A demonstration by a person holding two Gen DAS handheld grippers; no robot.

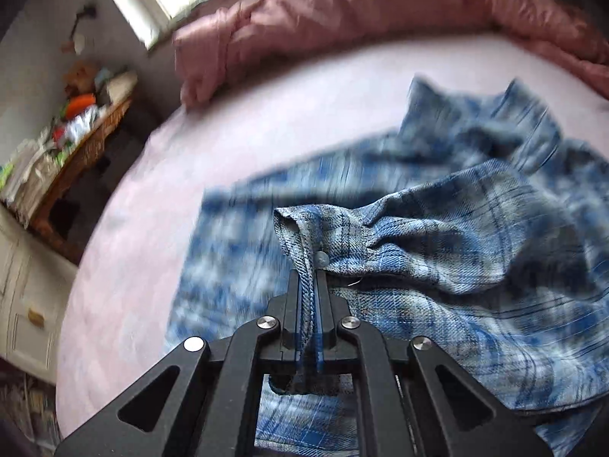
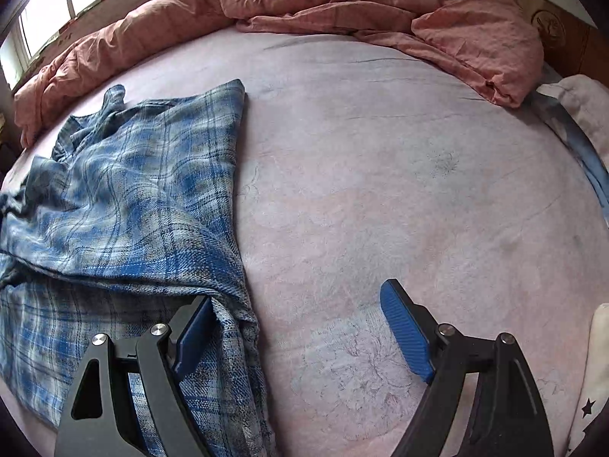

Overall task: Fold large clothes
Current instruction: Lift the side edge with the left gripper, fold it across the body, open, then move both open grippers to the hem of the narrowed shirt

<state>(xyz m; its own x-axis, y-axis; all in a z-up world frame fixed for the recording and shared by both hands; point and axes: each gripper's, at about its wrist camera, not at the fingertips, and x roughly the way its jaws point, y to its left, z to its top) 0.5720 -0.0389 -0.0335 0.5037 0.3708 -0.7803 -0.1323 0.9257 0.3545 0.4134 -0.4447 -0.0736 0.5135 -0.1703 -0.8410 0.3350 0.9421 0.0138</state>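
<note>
Closest to me, my left gripper (image 1: 308,285) is clamped tight on a bunched edge of the blue and white plaid flannel shirt (image 1: 437,251). The strip of cloth runs straight down between the two black fingers (image 1: 292,301), and a small pale button (image 1: 321,257) sits on the fabric just past their tips. The pinched part stands up in a fold above the rest of the shirt, which lies spread under it and looks smeared with blur.

My right gripper (image 2: 300,327) is spread wide and has hold of nothing. Its right ribbed blue pad (image 2: 405,339) is over the bare pale pink bed sheet (image 2: 380,175). Its left finger (image 2: 194,327) lies against the shirt's (image 2: 125,198) near right edge, with a fold of cloth draped beside it, yet the pads do not pinch it.

The shirt lies rumpled on the left part of the bed in the right wrist view, its straight right edge running away from me and its collar end farthest off.

Beyond the shirt the sheet runs bare to a crumpled salmon pink duvet (image 2: 342,3) heaped along the far edge of the bed. A window (image 2: 45,15) stands behind the duvet at the far left. In the left wrist view, off the bed's left side, a cluttered brown wicker shelf (image 1: 76,152) stands by the wall, and a white cabinet (image 1: 26,297) is nearer to me on that side.
</note>
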